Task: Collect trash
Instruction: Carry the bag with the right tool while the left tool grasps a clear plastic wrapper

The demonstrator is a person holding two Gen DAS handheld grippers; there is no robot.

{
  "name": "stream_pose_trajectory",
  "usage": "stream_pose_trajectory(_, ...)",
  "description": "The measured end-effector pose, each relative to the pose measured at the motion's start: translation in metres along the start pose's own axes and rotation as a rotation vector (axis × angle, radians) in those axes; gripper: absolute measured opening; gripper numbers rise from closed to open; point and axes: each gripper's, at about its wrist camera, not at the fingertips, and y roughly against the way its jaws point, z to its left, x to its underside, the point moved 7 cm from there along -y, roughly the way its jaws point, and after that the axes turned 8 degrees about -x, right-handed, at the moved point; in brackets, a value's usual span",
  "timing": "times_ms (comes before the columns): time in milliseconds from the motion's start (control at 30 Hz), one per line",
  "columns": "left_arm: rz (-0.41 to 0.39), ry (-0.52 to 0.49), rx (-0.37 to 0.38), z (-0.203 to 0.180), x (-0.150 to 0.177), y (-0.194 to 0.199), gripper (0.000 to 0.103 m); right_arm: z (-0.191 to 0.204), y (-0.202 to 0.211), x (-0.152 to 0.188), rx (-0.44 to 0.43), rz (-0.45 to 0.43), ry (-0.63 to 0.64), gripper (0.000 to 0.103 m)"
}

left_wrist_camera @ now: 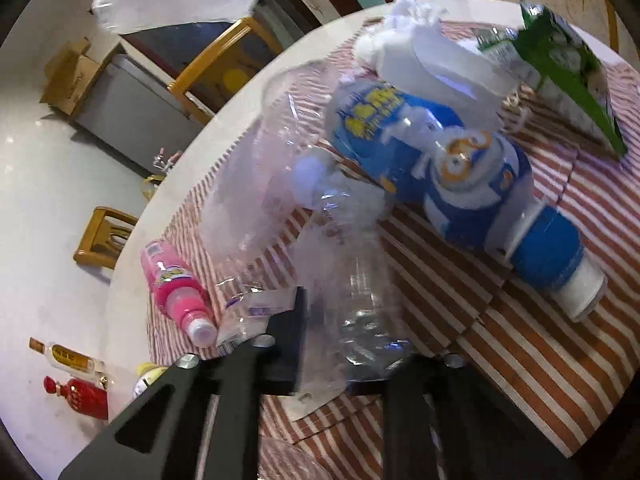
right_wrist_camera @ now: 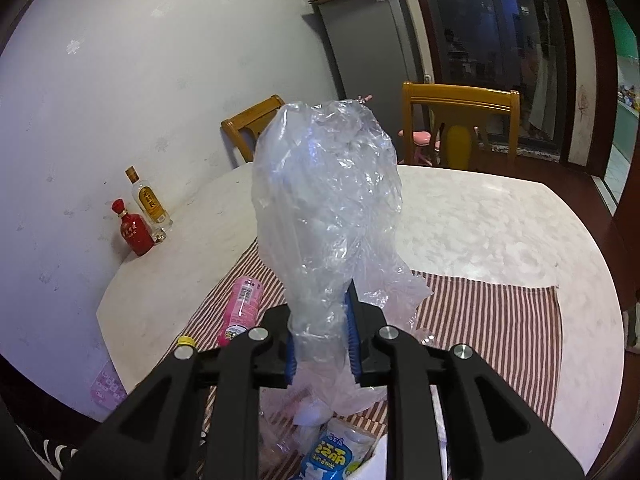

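My right gripper (right_wrist_camera: 322, 344) is clamped on the neck of a clear plastic bag (right_wrist_camera: 328, 200), which stands bunched and crinkled above the fingers, its blue pads (right_wrist_camera: 351, 328) pressing the film from both sides. Under it lies the red-and-white striped cloth (right_wrist_camera: 500, 320) on the pale marble table (right_wrist_camera: 480, 216), with a pink bottle (right_wrist_camera: 240, 308) lying on the cloth to the left. 2 glass bottles, 1 red (right_wrist_camera: 134, 230) and 1 clear with a yellow label (right_wrist_camera: 148, 198), stand by the wall.

My left gripper (left_wrist_camera: 340, 364) is narrowed down on a fold of clear film (left_wrist_camera: 352, 312) that covers the trash on the cloth. Through that film I see a blue-labelled bottle (left_wrist_camera: 460, 168) lying on its side, white tissue (left_wrist_camera: 420, 52) behind it and a green-and-white carton (left_wrist_camera: 568, 76) at the far right.
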Motion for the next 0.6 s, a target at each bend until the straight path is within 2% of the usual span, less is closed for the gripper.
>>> stream_pose_trajectory(67,-0.036,0.023,-0.008,0.007,-0.003,0.009,0.009,-0.003,0.004,0.003,0.011,-0.001,-0.009,0.021)
stream_pose_trajectory(133,-0.073,0.087,0.010,0.022,-0.007,0.023,0.008,-0.006,0.007,0.005,0.020,-0.001,-0.020,0.021)
stream_pose_trajectory(300,-0.147,0.334,0.223,0.057,-0.025,0.046,0.006,-0.010,0.014,0.016,0.027,-0.007,-0.061,0.020)
stream_pose_trajectory(367,-0.171,0.398,0.284,0.063,-0.027,0.051,0.005,-0.011,0.013,0.023,0.032,0.006,-0.074,0.020)
stream_pose_trajectory(600,-0.302,0.472,0.393,0.059,-0.038,0.084,0.005,-0.016,0.035,0.042,0.077,0.003,-0.127,0.020)
